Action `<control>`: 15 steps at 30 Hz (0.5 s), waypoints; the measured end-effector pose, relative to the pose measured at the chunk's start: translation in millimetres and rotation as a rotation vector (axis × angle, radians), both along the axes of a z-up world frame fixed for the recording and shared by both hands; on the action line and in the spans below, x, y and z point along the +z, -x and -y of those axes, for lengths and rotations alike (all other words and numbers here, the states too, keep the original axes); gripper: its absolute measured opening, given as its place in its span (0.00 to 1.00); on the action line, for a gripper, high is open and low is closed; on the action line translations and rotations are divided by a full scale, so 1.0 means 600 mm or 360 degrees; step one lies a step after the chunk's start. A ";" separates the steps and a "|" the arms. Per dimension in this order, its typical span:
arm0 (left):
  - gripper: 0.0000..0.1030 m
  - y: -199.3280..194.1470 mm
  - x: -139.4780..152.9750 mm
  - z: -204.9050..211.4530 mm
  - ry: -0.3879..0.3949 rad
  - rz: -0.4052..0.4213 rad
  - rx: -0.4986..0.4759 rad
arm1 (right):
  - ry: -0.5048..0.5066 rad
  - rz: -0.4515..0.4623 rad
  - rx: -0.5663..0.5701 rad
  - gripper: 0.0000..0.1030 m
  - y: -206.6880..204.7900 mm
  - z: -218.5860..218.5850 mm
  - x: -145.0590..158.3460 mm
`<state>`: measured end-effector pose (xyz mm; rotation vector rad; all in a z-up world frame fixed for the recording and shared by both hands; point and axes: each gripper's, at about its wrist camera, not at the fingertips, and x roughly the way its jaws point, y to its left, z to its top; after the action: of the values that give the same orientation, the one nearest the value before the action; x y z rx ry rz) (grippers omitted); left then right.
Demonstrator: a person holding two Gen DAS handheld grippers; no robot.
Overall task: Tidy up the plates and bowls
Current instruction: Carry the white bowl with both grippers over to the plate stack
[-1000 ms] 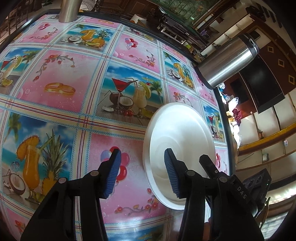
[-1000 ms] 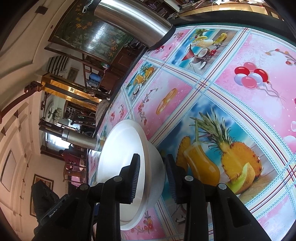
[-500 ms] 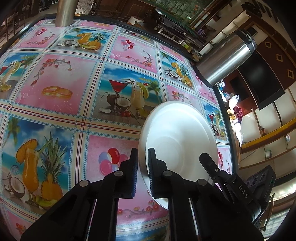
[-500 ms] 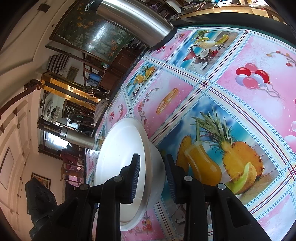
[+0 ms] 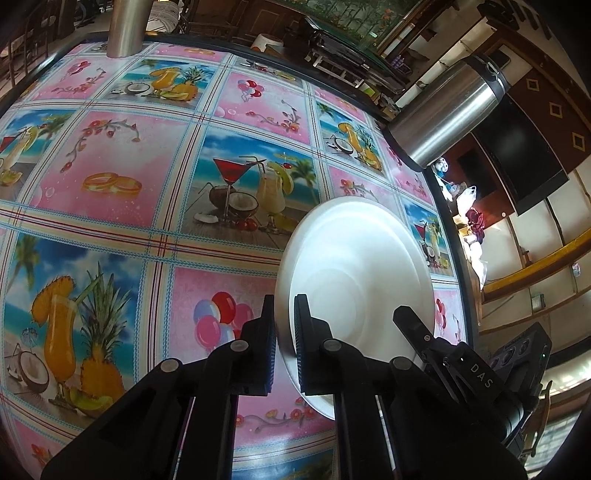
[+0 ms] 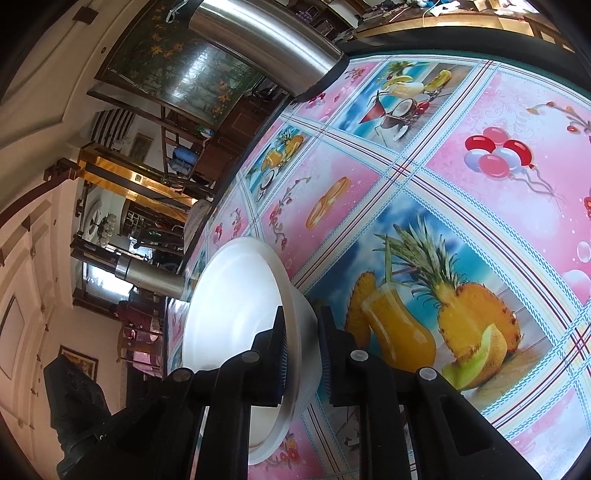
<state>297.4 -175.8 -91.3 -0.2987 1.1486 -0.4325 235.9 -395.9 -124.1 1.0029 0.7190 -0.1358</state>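
Note:
A white bowl (image 5: 354, 273) is held over the table with the colourful printed cloth (image 5: 129, 177). My left gripper (image 5: 284, 343) is shut on the bowl's left rim, one finger inside and one outside. My right gripper (image 6: 301, 354) is shut on the opposite rim of the same white bowl (image 6: 236, 295). In the left wrist view the right gripper's fingers (image 5: 417, 328) show at the bowl's near right edge. No other plates or bowls are in view.
A tall steel flask (image 5: 450, 110) stands at the table's far right edge and also shows in the right wrist view (image 6: 266, 48). A second steel cylinder (image 5: 127, 26) stands at the far left edge. Room furniture lies beyond the table.
My left gripper has gone from wide open to shut on the bowl's left rim. The right gripper has kept its hold, and the bowl has barely shifted.

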 end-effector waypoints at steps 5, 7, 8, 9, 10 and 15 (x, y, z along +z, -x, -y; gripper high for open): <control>0.07 0.019 -0.001 -0.006 -0.0008 0.0008 0.0016 | -0.0016 -0.0020 0.0015 0.12 0.001 -0.002 0.000; 0.07 0.032 -0.004 -0.015 0.0004 0.0005 0.0035 | -0.0033 -0.0014 0.0021 0.12 0.001 -0.003 0.002; 0.07 0.039 -0.006 -0.020 0.0009 0.0003 0.0049 | -0.0037 -0.0009 0.0027 0.12 0.002 -0.005 0.003; 0.07 0.046 -0.008 -0.025 0.0012 0.0001 0.0061 | -0.0035 -0.0006 0.0034 0.12 0.003 -0.007 0.004; 0.07 0.054 -0.011 -0.032 0.0019 -0.0005 0.0072 | -0.0031 -0.0004 0.0045 0.12 0.004 -0.010 0.006; 0.07 0.089 -0.016 -0.070 0.0034 -0.0029 0.0137 | 0.0001 -0.0019 0.0121 0.12 0.015 -0.035 0.011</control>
<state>244.0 -134.0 -100.9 -0.3700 1.1451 -0.3671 226.9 -374.8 -117.6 0.9737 0.7673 -0.0759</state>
